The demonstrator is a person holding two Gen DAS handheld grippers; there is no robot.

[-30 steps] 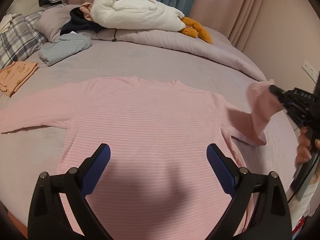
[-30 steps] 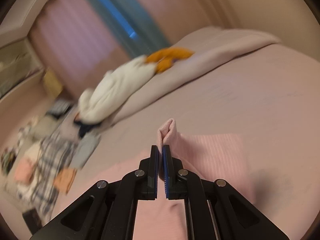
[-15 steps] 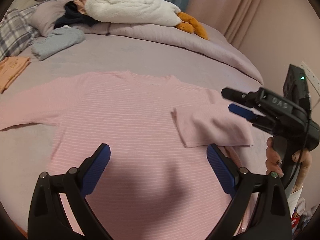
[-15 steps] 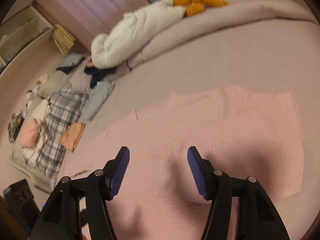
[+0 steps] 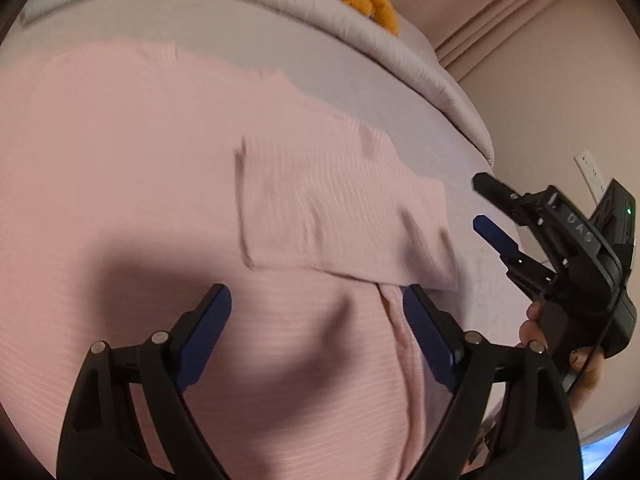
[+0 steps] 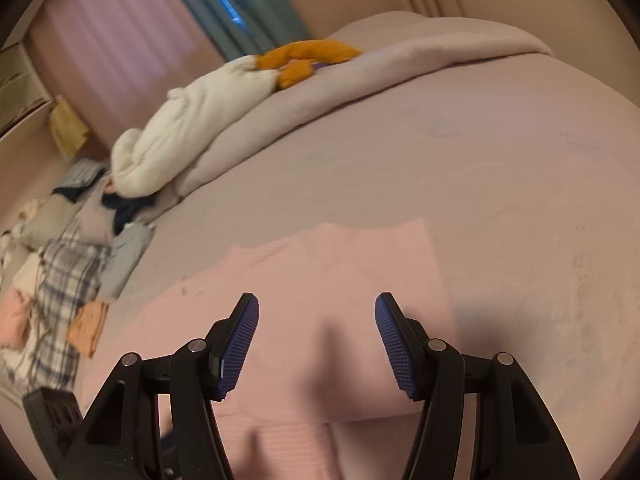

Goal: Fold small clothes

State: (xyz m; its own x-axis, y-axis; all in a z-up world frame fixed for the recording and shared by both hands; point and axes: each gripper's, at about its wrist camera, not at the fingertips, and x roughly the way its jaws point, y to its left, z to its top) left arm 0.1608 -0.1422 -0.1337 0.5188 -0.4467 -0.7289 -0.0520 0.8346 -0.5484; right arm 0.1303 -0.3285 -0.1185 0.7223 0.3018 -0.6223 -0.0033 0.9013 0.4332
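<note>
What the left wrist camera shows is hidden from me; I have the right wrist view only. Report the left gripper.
Observer: The left gripper hangs over the lower body of the pink shirt. Its jaws are wide, have just closed a little, and have nothing between them.
Operator: Describe my right gripper from outside.
Observer: The right gripper appears beside the outer edge of the folded sleeve, clear of the fabric. Its jaws have just opened and hold nothing.
Operator: Confirm the fold.
Observer: The folded sleeve lies flat across the chest, with its cuff end toward the shirt's middle.
</note>
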